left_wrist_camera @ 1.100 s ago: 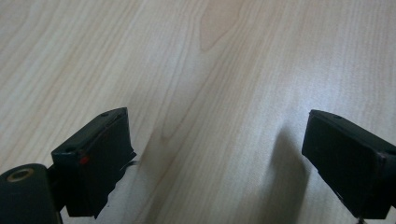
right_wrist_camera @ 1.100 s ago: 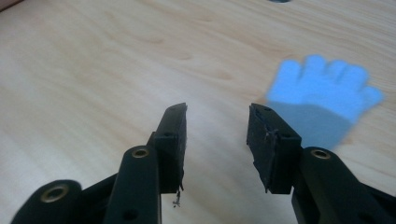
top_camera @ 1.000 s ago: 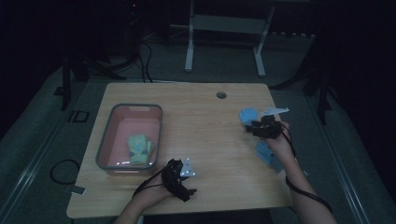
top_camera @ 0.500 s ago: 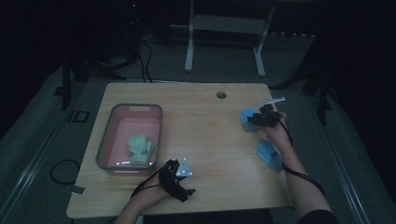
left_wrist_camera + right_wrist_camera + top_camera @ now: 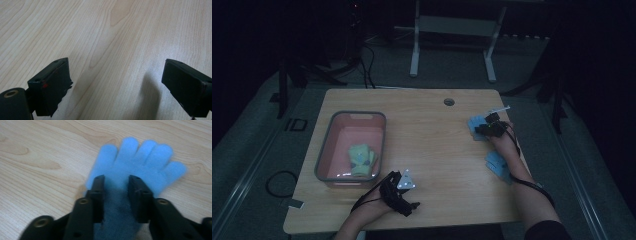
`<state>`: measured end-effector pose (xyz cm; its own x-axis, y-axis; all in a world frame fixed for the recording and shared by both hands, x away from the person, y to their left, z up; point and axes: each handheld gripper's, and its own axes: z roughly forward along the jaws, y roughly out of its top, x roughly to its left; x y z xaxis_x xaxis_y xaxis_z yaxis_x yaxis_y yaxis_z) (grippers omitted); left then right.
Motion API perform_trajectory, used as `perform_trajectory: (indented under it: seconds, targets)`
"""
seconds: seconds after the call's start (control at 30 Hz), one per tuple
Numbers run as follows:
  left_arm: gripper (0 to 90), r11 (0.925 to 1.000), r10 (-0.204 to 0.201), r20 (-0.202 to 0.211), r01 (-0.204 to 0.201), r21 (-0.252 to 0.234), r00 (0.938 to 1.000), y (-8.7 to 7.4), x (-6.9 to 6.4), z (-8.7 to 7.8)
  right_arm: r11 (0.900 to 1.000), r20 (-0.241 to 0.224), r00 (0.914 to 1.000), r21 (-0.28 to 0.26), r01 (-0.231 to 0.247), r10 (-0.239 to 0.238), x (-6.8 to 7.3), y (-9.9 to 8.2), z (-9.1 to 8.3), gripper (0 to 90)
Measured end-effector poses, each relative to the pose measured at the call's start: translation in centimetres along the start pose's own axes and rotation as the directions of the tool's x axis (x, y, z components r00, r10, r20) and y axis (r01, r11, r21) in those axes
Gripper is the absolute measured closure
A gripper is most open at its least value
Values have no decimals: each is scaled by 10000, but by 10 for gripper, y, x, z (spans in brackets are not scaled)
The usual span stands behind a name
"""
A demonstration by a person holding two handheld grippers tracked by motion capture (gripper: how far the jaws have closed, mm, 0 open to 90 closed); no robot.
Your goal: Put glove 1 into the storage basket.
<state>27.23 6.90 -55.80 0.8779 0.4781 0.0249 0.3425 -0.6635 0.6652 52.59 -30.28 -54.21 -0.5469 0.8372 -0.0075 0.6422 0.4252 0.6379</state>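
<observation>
Here the right claw (image 5: 116, 182), its jaws just closing, pinches the blue glove (image 5: 140, 162), whose fingers fan beyond the tips, unresolved from above.

Blue fleece glove (image 5: 140, 167) — flat on the wooden table near its right edge, fingers spread, cuff bunched between the jaws; a second blue glove (image 5: 498, 163) lies just nearer the person
</observation>
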Motion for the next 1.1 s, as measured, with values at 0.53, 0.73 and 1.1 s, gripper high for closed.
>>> perform_trajectory:
  seconds: [0.53,0.73,1.1]
  targets:
    - [88,10000,57,-11,-57,53,10000,0,-1,1,9987,-179,9993,-390,-335,328,31,12,-33,875]
    - [88,10000,53,-24,-53,33,10000,0,0,0,9950,-366,9993,-995,-31,-6,57,16,-63,875]
    - [88,10000,81,-60,-81,21,9999,0,-2,0,9917,-451,9983,-1251,299,-358,103,2,-93,875]
